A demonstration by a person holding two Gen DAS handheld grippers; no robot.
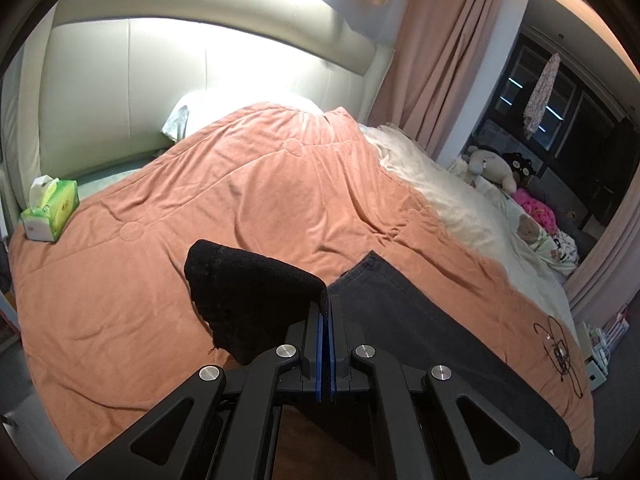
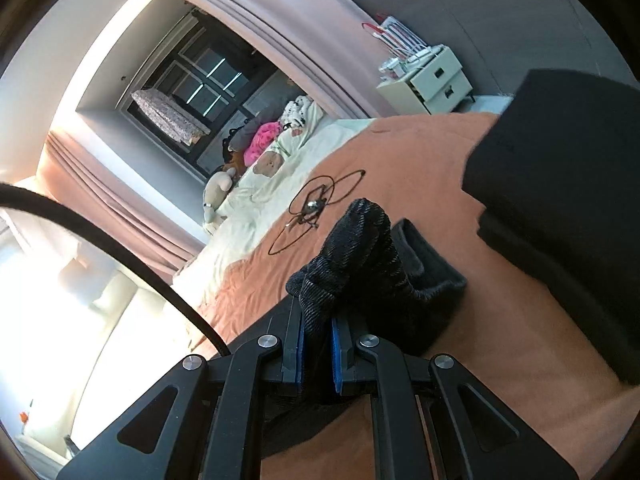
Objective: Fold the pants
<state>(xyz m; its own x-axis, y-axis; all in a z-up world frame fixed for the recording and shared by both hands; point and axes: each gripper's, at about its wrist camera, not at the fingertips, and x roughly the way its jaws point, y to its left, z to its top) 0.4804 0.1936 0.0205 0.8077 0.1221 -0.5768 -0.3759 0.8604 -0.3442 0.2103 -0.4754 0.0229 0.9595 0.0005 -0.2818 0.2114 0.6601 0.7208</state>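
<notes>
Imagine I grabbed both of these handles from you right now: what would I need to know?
Left gripper: shut on a thin edge of the black pants.
Right gripper: shut on a thick bunch of the same pants.
The rest of the dark cloth trails over the orange blanket.
Done: both ends gripped and lifted.
Left: lay them flat and make the folds. Mind the black cable lying on the blanket.

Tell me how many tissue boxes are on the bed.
1. The green tissue box sits on the orange blanket at the bed's left edge, near the headboard. Others may be hidden outside the view.
</notes>
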